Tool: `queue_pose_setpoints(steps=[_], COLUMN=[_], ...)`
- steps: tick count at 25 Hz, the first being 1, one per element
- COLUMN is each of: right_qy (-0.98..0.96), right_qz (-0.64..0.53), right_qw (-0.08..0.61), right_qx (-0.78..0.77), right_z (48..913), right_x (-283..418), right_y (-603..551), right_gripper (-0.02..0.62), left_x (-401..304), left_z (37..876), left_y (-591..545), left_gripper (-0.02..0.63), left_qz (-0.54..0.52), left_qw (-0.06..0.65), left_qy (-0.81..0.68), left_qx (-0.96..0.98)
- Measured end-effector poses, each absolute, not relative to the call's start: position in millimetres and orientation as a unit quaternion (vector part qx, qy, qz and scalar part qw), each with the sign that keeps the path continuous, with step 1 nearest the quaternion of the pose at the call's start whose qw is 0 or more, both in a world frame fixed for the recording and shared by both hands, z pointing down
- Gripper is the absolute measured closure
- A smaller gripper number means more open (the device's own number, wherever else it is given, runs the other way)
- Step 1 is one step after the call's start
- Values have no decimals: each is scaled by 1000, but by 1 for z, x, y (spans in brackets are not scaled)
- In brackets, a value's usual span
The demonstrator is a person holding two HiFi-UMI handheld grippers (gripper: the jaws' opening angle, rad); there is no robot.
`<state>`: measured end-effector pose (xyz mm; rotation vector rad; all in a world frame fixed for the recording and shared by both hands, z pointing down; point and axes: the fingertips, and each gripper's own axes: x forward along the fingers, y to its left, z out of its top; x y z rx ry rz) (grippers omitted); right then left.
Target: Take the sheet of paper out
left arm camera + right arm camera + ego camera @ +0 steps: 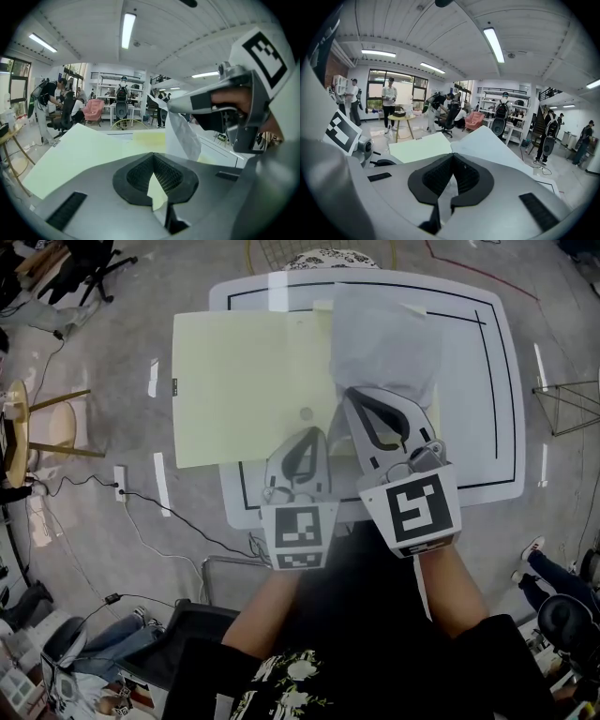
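A large pale yellow folder [248, 381] lies open on the white table [487, 399], its left part hanging past the table's edge. My left gripper [314, 432] is shut on the folder's near edge; a yellow corner [157, 192] shows between its pads. A white sheet of paper [384, 334] rises from the folder's right side, pinched at its near edge by my right gripper [352, 395], which is shut on it. In the right gripper view the sheet [487, 145] slopes up and away, with the folder [419, 147] to its left.
A black line [497, 381] frames the table top. On the floor to the left are a wooden stool [37, 427], a power strip [120, 482] and cables. A black chair [178, 634] stands near left. People and shelves fill the room beyond.
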<state>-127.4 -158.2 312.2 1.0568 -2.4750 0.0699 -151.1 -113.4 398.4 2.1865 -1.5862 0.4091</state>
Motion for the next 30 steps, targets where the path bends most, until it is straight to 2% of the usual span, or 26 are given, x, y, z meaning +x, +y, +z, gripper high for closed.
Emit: queue_pose_setpoints(steps=[30], right_qy=[-899], right_qz=[12], right_qw=[222], right_qx=[376], right_z=[300], right_x=[-28], right_y=[-183], right_gripper=[594], left_x=[-52], left_z=[382], left_y=[-140], left_gripper=[604], left_qz=[151], left_qw=[194], left_qy=[-569], left_qx=[785])
